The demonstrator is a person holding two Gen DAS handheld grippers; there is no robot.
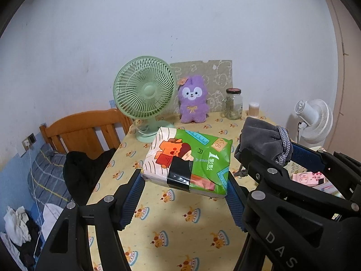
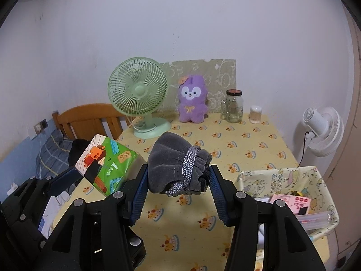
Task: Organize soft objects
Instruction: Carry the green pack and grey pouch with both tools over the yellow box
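A green tissue pack (image 1: 187,161) is being held clear above the surface (image 1: 180,225) by the left gripper (image 1: 183,194), whose jaws are clamped on the pack's near end, one blue pad against each side. A grey drawstring pouch (image 2: 178,169) is being carried the same way by the right gripper (image 2: 178,194), its jaws pressed in on the gathered neck, where a grey cord (image 2: 188,167) is wound round the fabric. Both things are being kept in the air side by side, the pack to the left of the pouch, well short of the purple plush toy (image 2: 191,99) sitting at the far edge between a green fan (image 2: 137,92) and a glass jar (image 2: 234,106). A paper-lined basket (image 2: 291,176) with some pink items in it is standing at the right — judged to be the likely place for soft things, though that cannot be told for certain. The pack is judged light and yielding: its plastic wrap looks slick, and a strip of black tape (image 1: 179,174) is stuck across the near end, so it is best taken across its narrow width with firm pressure, since a loose hold could let it slide. The pouch is judged limp and light — best held at the bunched neck, where the cloth is thickest and the cord gives the pads something to bite on.
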